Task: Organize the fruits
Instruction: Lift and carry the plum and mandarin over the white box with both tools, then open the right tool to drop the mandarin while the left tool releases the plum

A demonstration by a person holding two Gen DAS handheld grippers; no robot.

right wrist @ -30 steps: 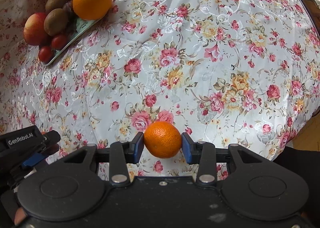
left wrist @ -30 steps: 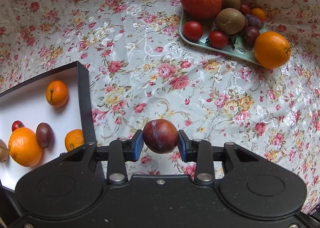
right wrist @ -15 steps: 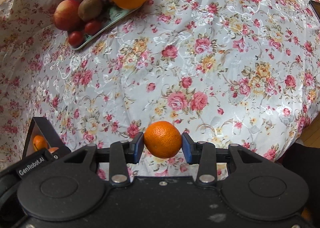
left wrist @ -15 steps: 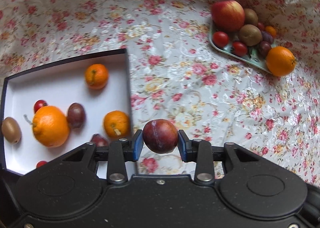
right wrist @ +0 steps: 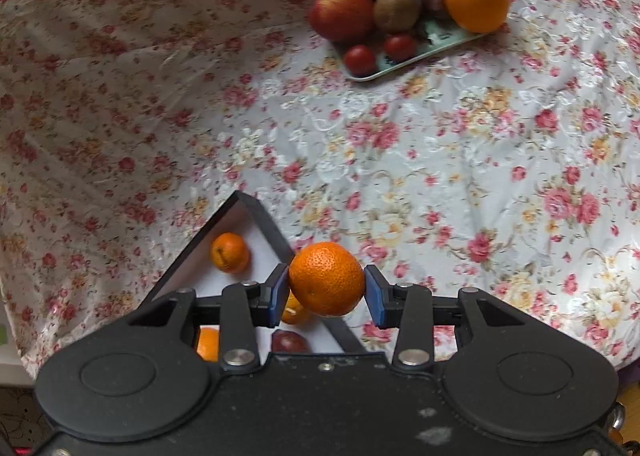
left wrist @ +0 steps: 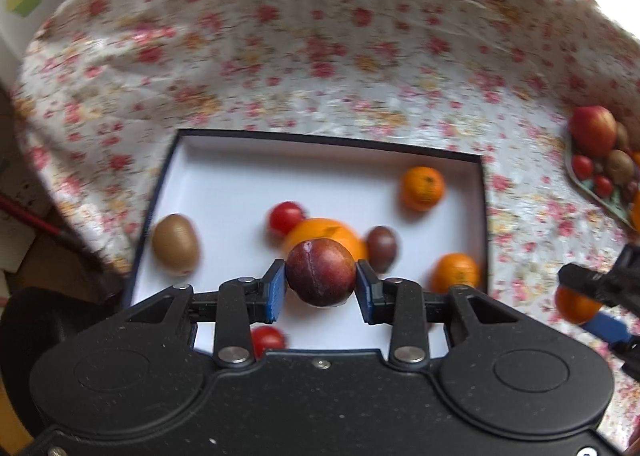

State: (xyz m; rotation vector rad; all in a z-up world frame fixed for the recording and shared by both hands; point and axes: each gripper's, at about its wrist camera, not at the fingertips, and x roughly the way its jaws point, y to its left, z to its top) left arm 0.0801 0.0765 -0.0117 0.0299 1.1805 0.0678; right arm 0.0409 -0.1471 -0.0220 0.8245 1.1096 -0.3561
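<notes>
Floral cloth (right wrist: 460, 160) covers the whole table and falls away at its far and side edges; between the box and the tray we see a wide bare stretch of it. Our left gripper (left wrist: 320, 290) pinches a dark red plum (left wrist: 321, 272) between its blue pads, held over the near half of the white-floored box (left wrist: 240, 184); the box's dark walls frame it on all sides. Inside lie a kiwi (left wrist: 175, 244) near the left wall, a cherry tomato (left wrist: 286, 217), a large orange (left wrist: 328, 234) partly hidden behind the plum, another plum (left wrist: 382, 248), and two mandarins by the right wall (left wrist: 423, 188); the far half of the floor is open. Our right gripper (right wrist: 326, 292) clamps a mandarin (right wrist: 326, 278) just beside the box's corner (right wrist: 248, 200), over the cloth at its outer wall. Well apart, the green tray (right wrist: 404, 62) carries an apple (right wrist: 342, 12), kiwis (right wrist: 396, 10), tomatoes and an orange (right wrist: 476, 0) at its rim.
</notes>
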